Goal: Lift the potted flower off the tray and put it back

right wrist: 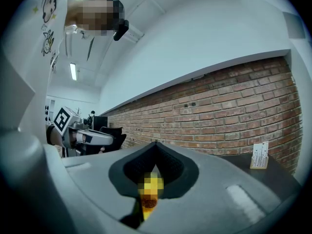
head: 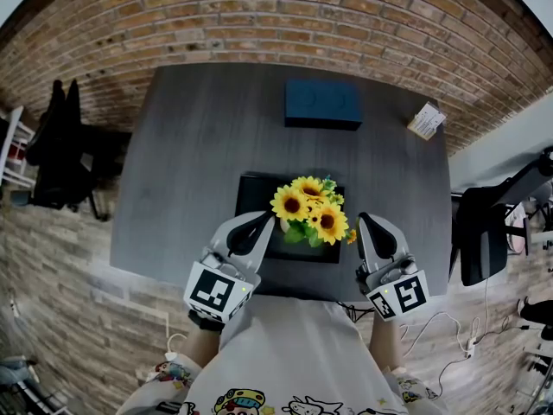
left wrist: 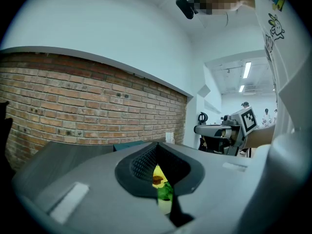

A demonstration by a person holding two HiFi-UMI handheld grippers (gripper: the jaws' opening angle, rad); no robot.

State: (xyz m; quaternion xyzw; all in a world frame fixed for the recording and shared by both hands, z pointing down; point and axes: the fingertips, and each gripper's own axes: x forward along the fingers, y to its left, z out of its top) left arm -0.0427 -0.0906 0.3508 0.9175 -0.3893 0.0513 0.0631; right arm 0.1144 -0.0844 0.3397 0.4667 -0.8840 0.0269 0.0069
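Potted sunflowers (head: 309,211) sit on the black tray (head: 251,188), near the edge of the dark grey desk (head: 207,137) closest to you. The yellow blooms and green leaves hide the pot itself from above.

Your left hand-held gripper (head: 262,221) is just beside the leftmost bloom, with its tip over the left part of the tray. Its jaws are pressed together with nothing between them. In the left gripper view, the closed left hand-held gripper (left wrist: 157,147) leaves only a narrow notch, and through it you catch a sliver of the flower (left wrist: 158,177) beyond, yellow and green.

Your right hand-held gripper (head: 367,223) is off the tray's right side, near the blooms but apart from them. Its jaws are closed too and they're empty. In the right gripper view, the right hand-held gripper (right wrist: 156,147) shows the same closed notch, with a yellow patch past it.

So you've got one gripper on either side of the flowers, and neither is holding anything.

A blue box (head: 323,104) lies at the far side of the desk, well apart from the tray. A small white card (head: 426,120) stands at the far right corner, with the brick wall (head: 259,15) behind.
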